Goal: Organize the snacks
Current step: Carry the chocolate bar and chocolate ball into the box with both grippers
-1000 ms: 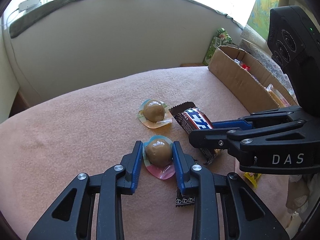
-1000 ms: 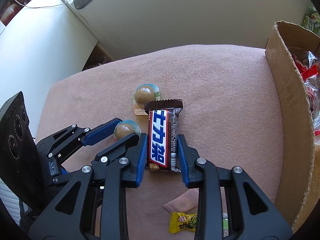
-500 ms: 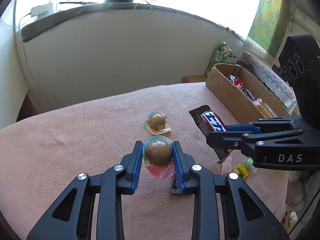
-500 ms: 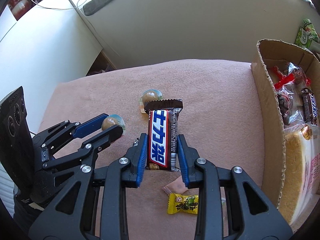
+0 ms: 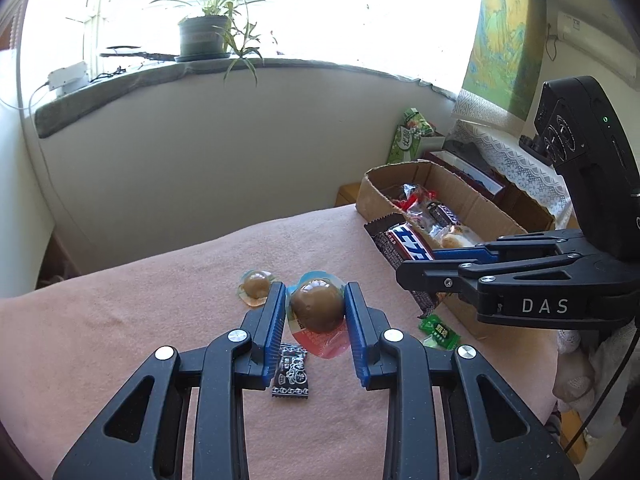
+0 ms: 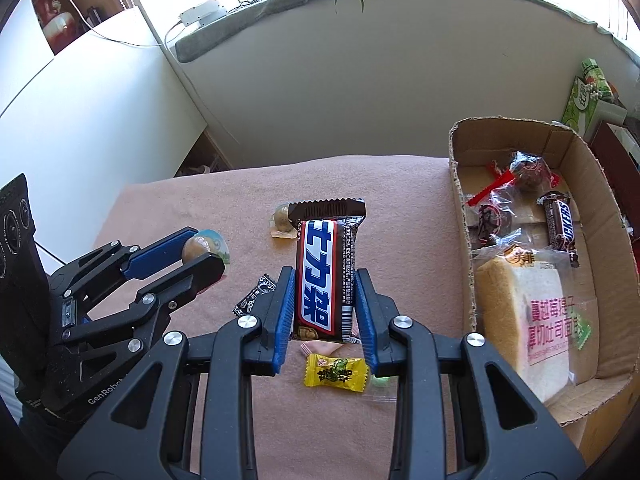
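Pink blanket (image 6: pixel 224 208) over the tabletop, sunlit windowsill with a potted plant (image 5: pixel 206 34) behind, cardboard box (image 6: pixel 460 216) at about 3 o'clock of the right wrist view. Left gripper (image 5: pixel 316 312) clamped on a brown jelly cup (image 5: pixel 317 309), both blue pads pressed against its dome, cup lifted clear of the blanket. Right gripper (image 6: pixel 325 304) closed on a chocolate bar (image 6: pixel 326 264), pads squeezing the lower half of the wrapper, bar pointing toward 12 o'clock and off the cloth. Left behind on the blanket: a second jelly cup (image 5: pixel 256 286) at 11 o'clock of the held one, a black candy wrapper (image 5: pixel 291 372) at 7 o'clock, a green candy (image 5: pixel 439 331) near the box wall, a yellow candy (image 6: pixel 335 371) under the right fingers. Inside the box already: a bread bag (image 6: pixel 532 312), another chocolate bar (image 6: pixel 560 222), small clear packets. Likely step: carry both items across to the box. Best done by keeping both loads high enough to clear the ragged cardboard rim, swinging toward 3 o'clock one after the other so the two tools do not collide, holding the squeeze steady on the slippery dome, lowering into a free spot beside the bread rather than on top of the packets, and letting go only once well past the rim.
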Action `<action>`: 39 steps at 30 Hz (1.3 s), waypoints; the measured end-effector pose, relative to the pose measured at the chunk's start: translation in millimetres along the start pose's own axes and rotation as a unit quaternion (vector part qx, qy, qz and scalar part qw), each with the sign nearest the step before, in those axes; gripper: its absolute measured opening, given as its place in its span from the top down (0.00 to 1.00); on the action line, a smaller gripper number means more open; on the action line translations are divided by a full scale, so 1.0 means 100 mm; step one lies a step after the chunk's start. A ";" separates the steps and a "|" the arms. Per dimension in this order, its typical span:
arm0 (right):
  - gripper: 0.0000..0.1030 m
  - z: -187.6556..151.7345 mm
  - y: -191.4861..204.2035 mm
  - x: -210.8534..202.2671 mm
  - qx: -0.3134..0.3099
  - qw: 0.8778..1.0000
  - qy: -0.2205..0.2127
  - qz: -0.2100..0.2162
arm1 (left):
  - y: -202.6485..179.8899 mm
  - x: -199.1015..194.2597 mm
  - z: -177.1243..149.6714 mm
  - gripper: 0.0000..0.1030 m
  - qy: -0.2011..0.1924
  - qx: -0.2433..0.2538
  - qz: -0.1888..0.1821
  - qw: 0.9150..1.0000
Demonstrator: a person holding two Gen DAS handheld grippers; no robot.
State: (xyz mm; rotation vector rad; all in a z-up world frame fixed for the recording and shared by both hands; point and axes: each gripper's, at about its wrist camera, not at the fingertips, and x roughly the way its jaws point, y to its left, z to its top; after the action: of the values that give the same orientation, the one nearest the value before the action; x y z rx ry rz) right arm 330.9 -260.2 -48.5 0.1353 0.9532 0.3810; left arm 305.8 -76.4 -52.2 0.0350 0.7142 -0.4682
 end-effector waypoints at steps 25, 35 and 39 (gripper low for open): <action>0.71 0.04 -1.07 -0.73 0.061 0.994 -0.067 -0.053 | -0.98 0.24 0.25 0.73 -0.009 0.042 -0.067 0.997; 0.71 0.01 -1.47 -0.73 0.080 0.992 -0.065 -0.071 | -1.29 0.43 0.34 0.73 -0.005 0.053 -0.082 0.995; 0.71 0.01 -1.59 -0.69 0.086 0.992 -0.061 -0.073 | -1.42 0.52 0.36 0.73 0.000 0.058 -0.090 0.994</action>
State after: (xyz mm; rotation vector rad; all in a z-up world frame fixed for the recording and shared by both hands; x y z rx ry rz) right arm 337.0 -433.7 -39.2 0.2413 0.8690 0.1538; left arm 302.0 -231.2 -39.6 0.0801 0.6926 -0.6812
